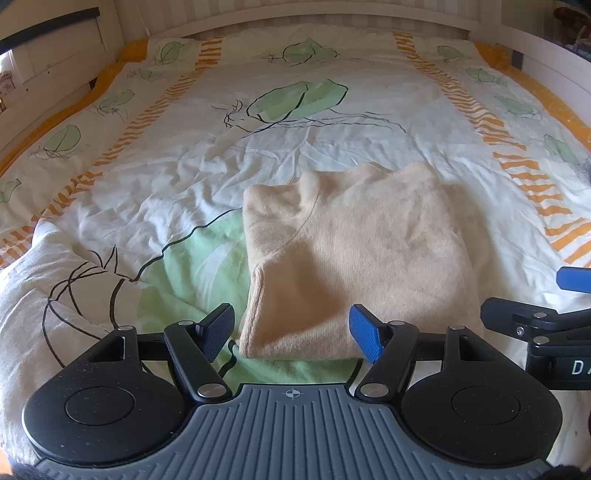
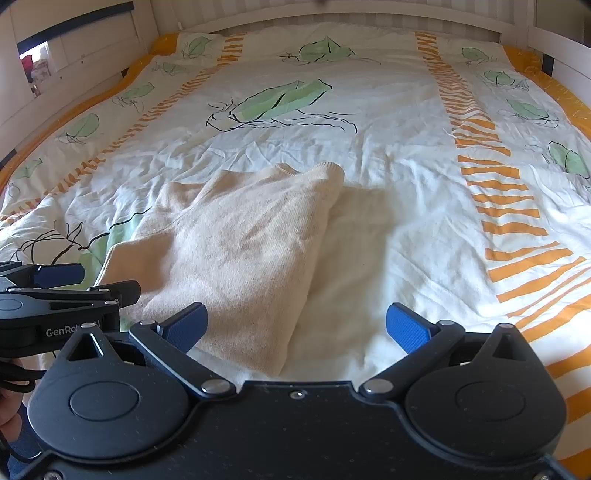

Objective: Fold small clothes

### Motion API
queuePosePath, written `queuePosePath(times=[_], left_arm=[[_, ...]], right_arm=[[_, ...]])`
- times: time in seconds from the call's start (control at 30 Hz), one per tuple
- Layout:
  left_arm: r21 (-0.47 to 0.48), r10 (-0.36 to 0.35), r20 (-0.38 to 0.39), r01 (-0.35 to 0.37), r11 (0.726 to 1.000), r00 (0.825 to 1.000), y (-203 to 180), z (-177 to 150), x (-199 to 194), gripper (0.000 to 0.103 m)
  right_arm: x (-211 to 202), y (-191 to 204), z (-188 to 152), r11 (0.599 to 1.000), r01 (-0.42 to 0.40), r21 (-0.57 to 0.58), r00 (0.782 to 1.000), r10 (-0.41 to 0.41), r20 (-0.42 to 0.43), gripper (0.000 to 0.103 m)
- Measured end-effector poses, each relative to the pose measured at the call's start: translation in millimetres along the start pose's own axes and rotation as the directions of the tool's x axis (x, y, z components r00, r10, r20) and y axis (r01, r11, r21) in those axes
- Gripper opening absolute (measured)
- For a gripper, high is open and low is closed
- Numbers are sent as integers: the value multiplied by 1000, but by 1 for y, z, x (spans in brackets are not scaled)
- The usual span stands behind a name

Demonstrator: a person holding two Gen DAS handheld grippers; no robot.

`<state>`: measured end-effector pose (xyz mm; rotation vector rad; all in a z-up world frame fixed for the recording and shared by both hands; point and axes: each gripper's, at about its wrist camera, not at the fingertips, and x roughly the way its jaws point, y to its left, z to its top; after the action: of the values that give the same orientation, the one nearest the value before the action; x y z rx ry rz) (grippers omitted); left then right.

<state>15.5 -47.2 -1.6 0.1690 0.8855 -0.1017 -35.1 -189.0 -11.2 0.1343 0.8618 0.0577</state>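
Nearest, the left gripper (image 1: 291,334) hangs with jaws spread and nothing between them, its tips above the near hem of a cream sweater (image 1: 354,251). Beside it, the right gripper (image 2: 295,326) is likewise spread and empty, over the sweater's right edge and bare quilt. The sweater lies on the bed (image 1: 147,177) as a rough rectangle, seemingly already folded, its ribbed collar at the far end. If another fold is intended, it would go best with each gripper pinching one near corner through all layers, lifting level, and laying the hem onto the far edge without dragging. Beyond, the leaf-printed quilt (image 2: 406,129) runs to the headboard (image 2: 332,11). No containers are visible.
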Motion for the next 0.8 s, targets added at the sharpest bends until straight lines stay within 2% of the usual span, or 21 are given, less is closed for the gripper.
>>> queuePosePath(times=[0.8], left_arm=[[-2, -4, -23, 4, 1000, 1000, -3, -2, 4, 67]], right_arm=[[4, 1, 0, 1000, -3, 3, 1000, 3, -16, 102]])
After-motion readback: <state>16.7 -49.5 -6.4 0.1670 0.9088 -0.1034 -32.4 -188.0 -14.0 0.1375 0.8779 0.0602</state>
